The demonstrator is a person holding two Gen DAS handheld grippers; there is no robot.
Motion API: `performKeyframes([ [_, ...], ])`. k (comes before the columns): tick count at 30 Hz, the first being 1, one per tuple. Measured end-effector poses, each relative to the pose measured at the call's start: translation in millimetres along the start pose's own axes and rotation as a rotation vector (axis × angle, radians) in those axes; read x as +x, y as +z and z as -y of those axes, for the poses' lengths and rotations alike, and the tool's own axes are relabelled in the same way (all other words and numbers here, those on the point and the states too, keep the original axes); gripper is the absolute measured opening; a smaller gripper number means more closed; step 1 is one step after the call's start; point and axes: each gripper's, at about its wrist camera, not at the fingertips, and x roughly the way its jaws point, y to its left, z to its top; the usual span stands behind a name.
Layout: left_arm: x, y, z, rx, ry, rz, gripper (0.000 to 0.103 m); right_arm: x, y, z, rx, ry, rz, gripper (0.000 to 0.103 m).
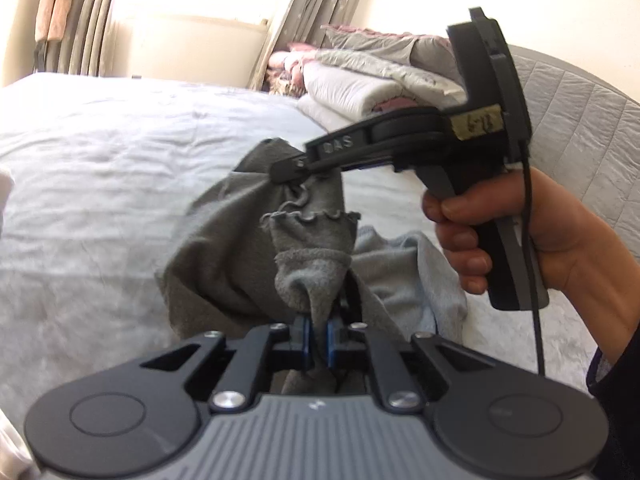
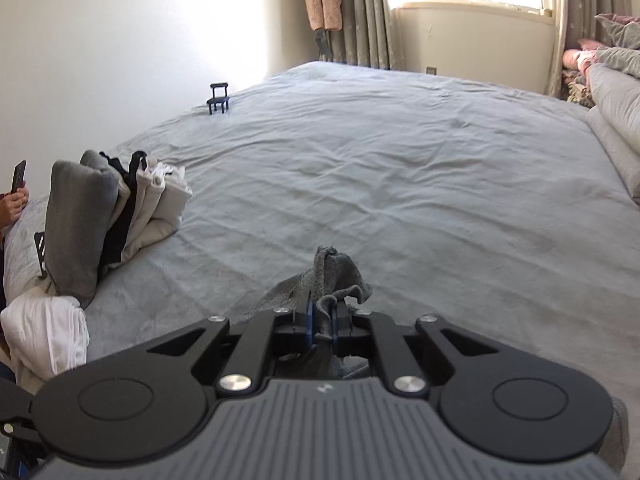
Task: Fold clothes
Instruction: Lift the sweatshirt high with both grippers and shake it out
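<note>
A dark grey garment [image 1: 224,240] with a frilled hem hangs lifted above the pale grey bed [image 1: 100,160]. My left gripper [image 1: 320,336] is shut on a bunched fold of it low in the left wrist view. My right gripper [image 1: 286,170], held in a hand [image 1: 520,236], reaches in from the right and is shut on the cloth's upper edge. In the right wrist view the right gripper [image 2: 323,322] pinches a tuft of the grey garment [image 2: 334,274] between its blue pads. A light blue garment [image 1: 404,276] lies crumpled on the bed beneath.
A stack of folded clothes [image 2: 116,216] stands at the bed's left edge, white cloth [image 2: 48,336] in front of it. A small black stand [image 2: 218,98] sits far left. Folded quilts and pillows [image 1: 372,76] are piled by the headboard. A person's hand with a phone [image 2: 16,192] shows at left.
</note>
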Motion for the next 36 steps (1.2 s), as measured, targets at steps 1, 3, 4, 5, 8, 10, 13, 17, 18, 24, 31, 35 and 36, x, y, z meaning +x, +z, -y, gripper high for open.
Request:
performKeyframes([
  [1,-6,4,1,0.021,0.014,0.03,0.007,-15,4,2,0.007,-0.008,0.035,0.008],
  [3,-16,11,4,0.062,0.048,0.079,0.007,-45,10,5,0.016,-0.007,0.104,0.007],
  [4,-21,14,7,0.09,0.073,0.109,0.007,-63,13,6,0.02,-0.011,0.141,0.007],
  [5,-27,18,12,0.122,0.099,0.144,0.007,-79,16,7,0.023,-0.011,0.167,0.007],
  [8,-48,35,24,0.18,0.111,0.228,0.007,-122,20,3,0.016,-0.033,0.233,0.007],
  [10,-63,48,32,0.219,0.12,0.286,0.007,-152,22,1,0.023,-0.042,0.294,0.007],
  [13,-86,76,49,0.297,0.139,0.374,0.007,-194,28,-7,0.023,-0.056,0.404,0.007],
  [17,-117,122,73,0.383,0.138,0.478,0.007,-244,36,-23,-0.007,-0.11,0.542,0.007],
  [18,-124,132,78,0.393,0.128,0.497,0.007,-256,38,-27,-0.017,-0.126,0.575,0.007],
  [24,-147,156,99,0.423,0.095,0.593,0.007,-289,30,-40,-0.076,-0.208,0.688,0.007],
  [31,-82,107,61,0.333,0.109,0.417,0.008,-197,-24,1,0.006,-0.174,0.422,0.014],
  [35,-53,83,28,0.26,0.13,0.329,0.007,-150,-68,9,0.074,-0.147,0.291,0.043],
  [36,-48,79,21,0.24,0.13,0.316,0.007,-139,-79,9,0.083,-0.149,0.256,0.049],
])
